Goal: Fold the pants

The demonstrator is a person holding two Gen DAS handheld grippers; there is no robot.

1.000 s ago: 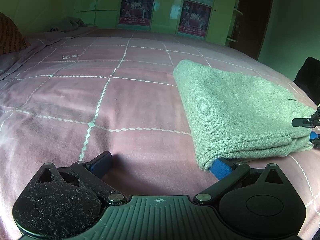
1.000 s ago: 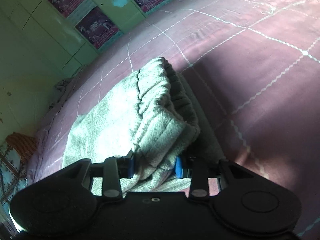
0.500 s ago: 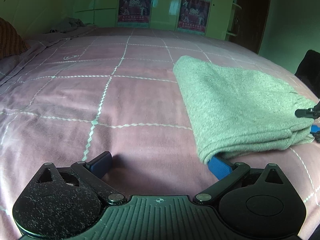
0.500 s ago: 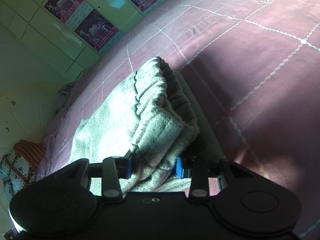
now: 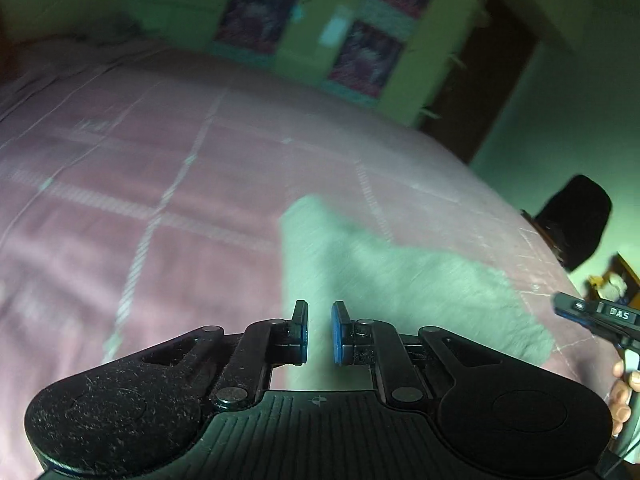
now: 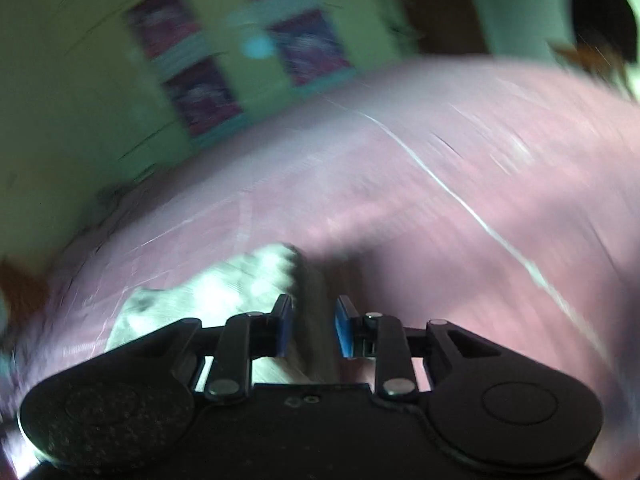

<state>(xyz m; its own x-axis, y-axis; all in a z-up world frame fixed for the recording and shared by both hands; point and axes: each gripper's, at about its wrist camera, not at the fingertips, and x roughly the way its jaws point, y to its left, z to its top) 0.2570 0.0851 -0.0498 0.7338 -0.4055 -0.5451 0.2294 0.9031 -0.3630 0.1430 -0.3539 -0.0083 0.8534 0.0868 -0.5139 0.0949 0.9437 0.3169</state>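
The folded grey-green pants (image 5: 400, 288) lie flat on the pink checked bedspread (image 5: 160, 200). My left gripper (image 5: 319, 332) hovers above their near left edge, shut, with nothing between its blue pads. In the right wrist view my right gripper (image 6: 310, 328) hangs over the waistband end of the pants (image 6: 224, 292). Its jaws are closing with a gap left, and the pads (image 6: 283, 326) do not press on the cloth seen below them. The left wrist view shows that gripper (image 5: 560, 306) clear of the pants' right end, held by a hand (image 5: 622, 392).
Green wardrobe doors with posters (image 5: 312, 20) stand behind the bed, and a dark doorway (image 5: 492, 80) is to their right. A black object (image 5: 576, 220) sits past the bed's right edge. Both views are motion-blurred.
Both grippers have risen off the bed and away from the pants. The left jaws went from wide open to shut. The right jaws let go of the waistband and narrowed.
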